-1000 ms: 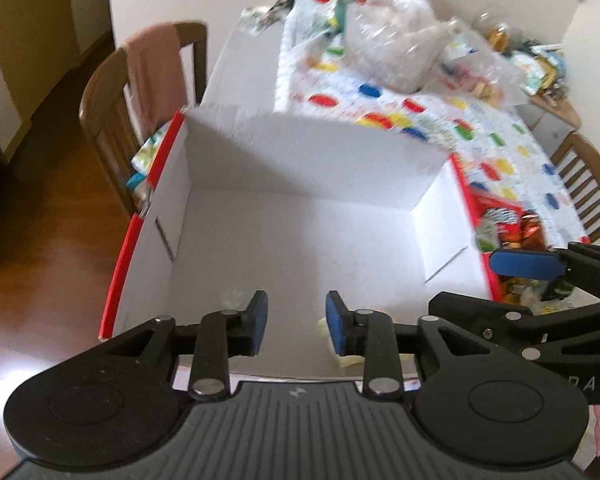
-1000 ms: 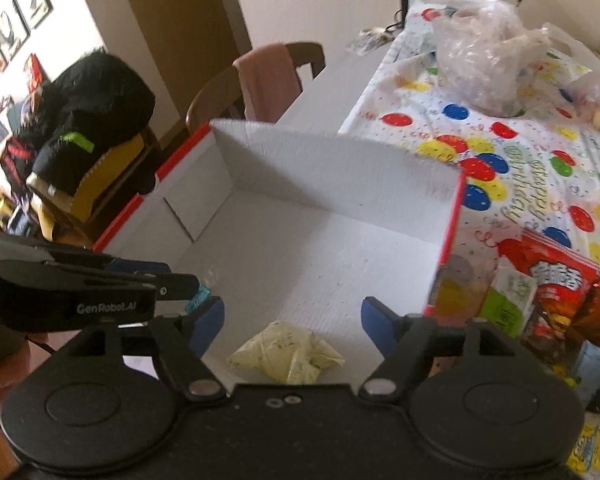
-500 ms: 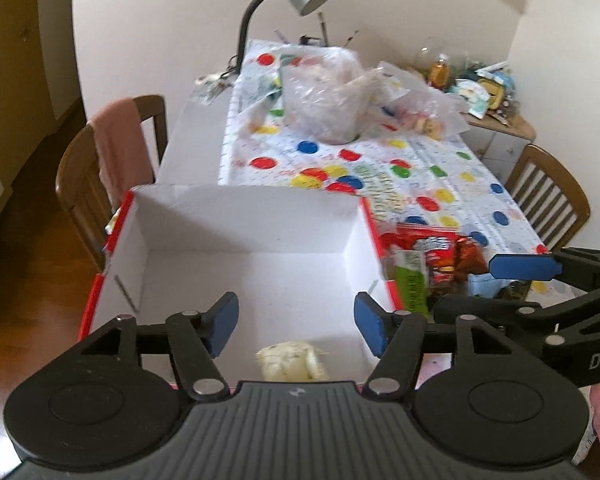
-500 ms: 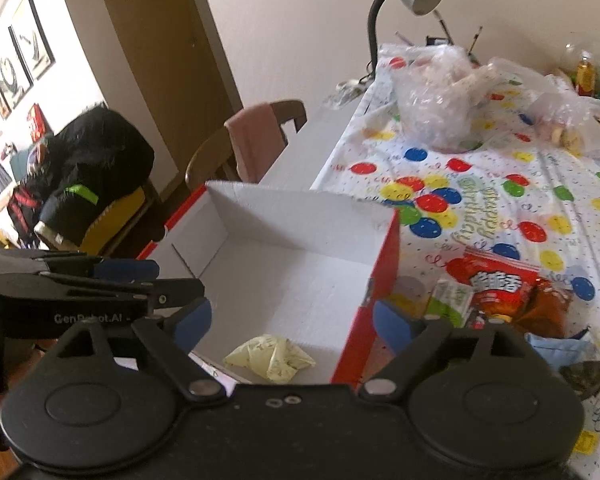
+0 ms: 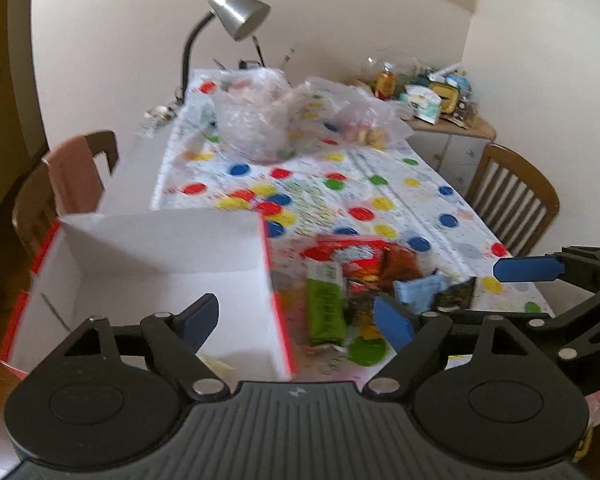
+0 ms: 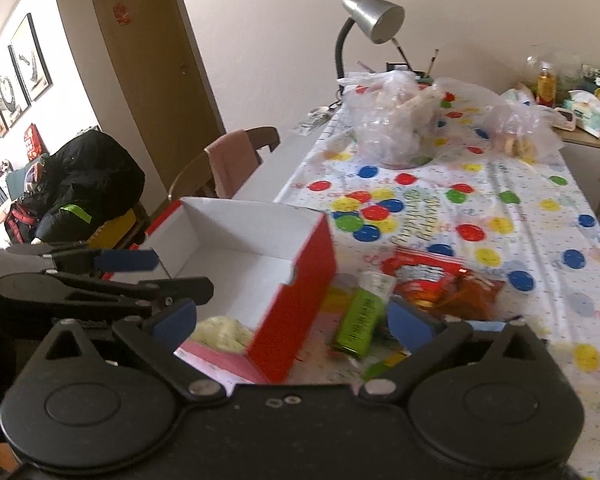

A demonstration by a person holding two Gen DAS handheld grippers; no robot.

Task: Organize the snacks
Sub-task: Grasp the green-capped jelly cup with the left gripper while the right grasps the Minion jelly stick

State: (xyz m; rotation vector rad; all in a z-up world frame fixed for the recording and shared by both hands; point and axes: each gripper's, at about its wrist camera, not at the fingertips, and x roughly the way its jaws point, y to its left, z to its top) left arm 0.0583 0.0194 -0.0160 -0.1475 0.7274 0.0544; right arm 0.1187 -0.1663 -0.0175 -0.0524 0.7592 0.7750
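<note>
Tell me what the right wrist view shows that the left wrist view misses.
Only the right wrist view: the brown wooden door, framed wall pictures and a black jacket on a chair. Only the left wrist view: the slatted wooden chair on the table's far side. Both: the red-and-white cardboard box, green snack packet, red snack bag and silver desk lamp.

table (image 6: 260, 184) under dotted cloth (image 6: 500, 208), box (image 6: 296, 280), snacks (image 6: 440, 280)

A silver lamp (image 6: 374, 20) bends over the far end of the table. A pink cloth (image 6: 230, 162) hangs on a brown chair (image 5: 512, 196). A black coat (image 6: 88, 184) lies piled up near the door (image 6: 148, 68).
</note>
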